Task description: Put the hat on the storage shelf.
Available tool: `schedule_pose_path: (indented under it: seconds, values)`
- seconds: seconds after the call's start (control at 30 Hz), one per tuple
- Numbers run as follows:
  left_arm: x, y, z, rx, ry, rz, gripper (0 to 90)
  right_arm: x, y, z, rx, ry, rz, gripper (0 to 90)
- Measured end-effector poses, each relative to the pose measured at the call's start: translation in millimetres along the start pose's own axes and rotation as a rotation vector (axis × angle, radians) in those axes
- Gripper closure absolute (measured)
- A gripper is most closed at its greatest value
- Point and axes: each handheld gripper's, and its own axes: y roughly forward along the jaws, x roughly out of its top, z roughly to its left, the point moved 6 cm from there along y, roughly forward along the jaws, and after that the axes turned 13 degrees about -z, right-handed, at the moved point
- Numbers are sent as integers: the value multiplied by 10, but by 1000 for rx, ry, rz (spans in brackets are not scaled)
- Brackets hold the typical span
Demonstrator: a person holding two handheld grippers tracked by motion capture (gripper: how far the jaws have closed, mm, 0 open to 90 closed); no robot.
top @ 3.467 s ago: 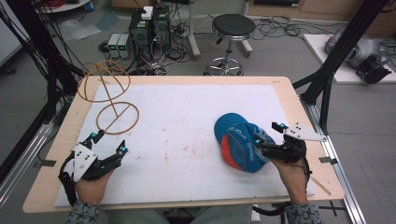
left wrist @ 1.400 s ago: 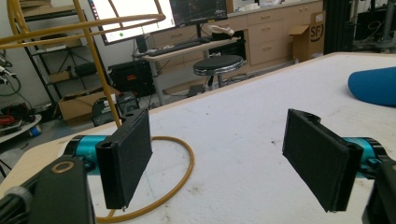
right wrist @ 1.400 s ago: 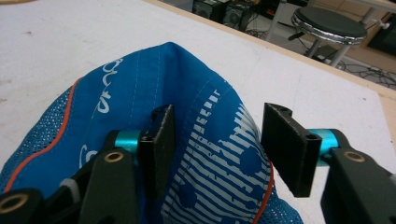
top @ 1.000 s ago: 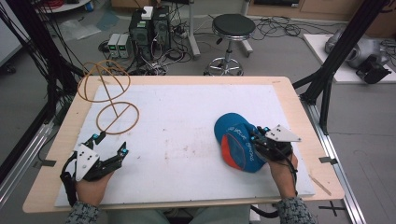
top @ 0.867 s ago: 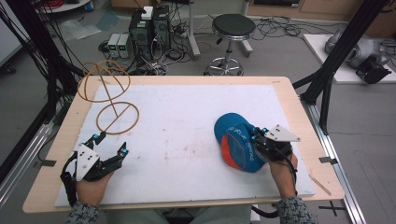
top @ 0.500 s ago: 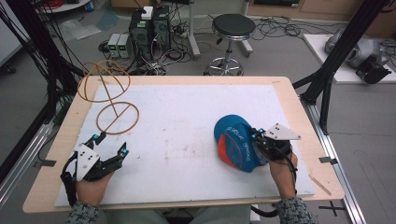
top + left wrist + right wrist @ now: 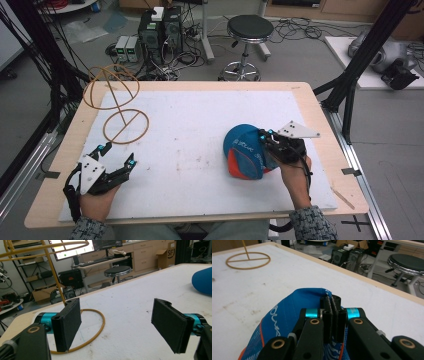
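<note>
In the high view, the right hand-held gripper (image 7: 264, 141) is pinching the edge of a soft blue fabric cap with orange trim and white lettering (image 7: 243, 151), which is lying on the right half of the white-covered wooden table (image 7: 210, 120), toward the near edge. The grasp looks done; what appears left is lifting the cap and carrying it over to the thin golden wire hat stand with a round ring base (image 7: 123, 118), which is standing well apart at the far left. The cap's long axis is running from far-left to near-right, its crown bulging leftward and its orange-edged part facing the person. The left hand-held gripper (image 7: 116, 155) is resting near the stand's base, jaws spread and holding nothing.

In the left gripper view, the two black padded jaws are standing wide apart with only bare table between them. The stand's ring base (image 7: 97, 325) is curving just behind the left jaw, its stem rising to the upper hoop. A slice of the blue cap (image 7: 203, 280) is showing at the right edge.

In the right gripper view, the jaws are pressing together, clamping a fold of the cap's blue rim (image 7: 294, 307). The fabric is draping down and leftward. The stand's base (image 7: 248, 260) is sitting far off at the top left.
</note>
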Motion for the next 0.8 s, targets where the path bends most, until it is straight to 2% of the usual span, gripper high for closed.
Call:
schedule_pose_path:
  seconds: [0.03,0.1,0.13,0.17,0.2,0.27,0.47,0.5,0.53,0.63,0.67,0.7,0.73,0.8]
  values:
    - [0,-1,1,0,-1,-1,240,103,39,32,9,6,-9,887]
    - [1,1,-5,-2,-1,-1,240,144,55,47,15,8,-14,887]
    - [3,1,-9,-3,1,-2,240,274,107,93,26,18,-26,887]
    - [9,1,-16,-4,1,-5,240,274,107,93,26,18,-26,887]
    - [14,-2,-22,-7,2,-4,240,394,170,140,39,18,-42,887]
    - [22,-2,-28,-10,3,-9,240,451,204,165,43,19,-43,887]
    - [21,-2,-35,-17,-1,-10,240,781,445,303,76,-4,-67,887]
    - [22,-3,-36,-17,-2,-10,240,876,530,330,91,8,-81,887]
    - [23,-1,-40,-19,-3,-11,240,876,530,330,91,8,-81,887]
    - [21,4,-53,-26,-2,-10,240,1073,692,361,111,27,-110,887]
    - [21,6,-58,-27,-3,-11,240,1073,692,361,111,27,-110,887]
    - [22,8,-62,-30,-3,-11,240,1189,768,383,123,36,-131,887]
    - [24,8,-66,-30,-5,-12,240,1189,768,383,123,36,-131,887]
    - [27,9,-70,-34,-6,-14,240,1305,842,419,130,31,-139,887]
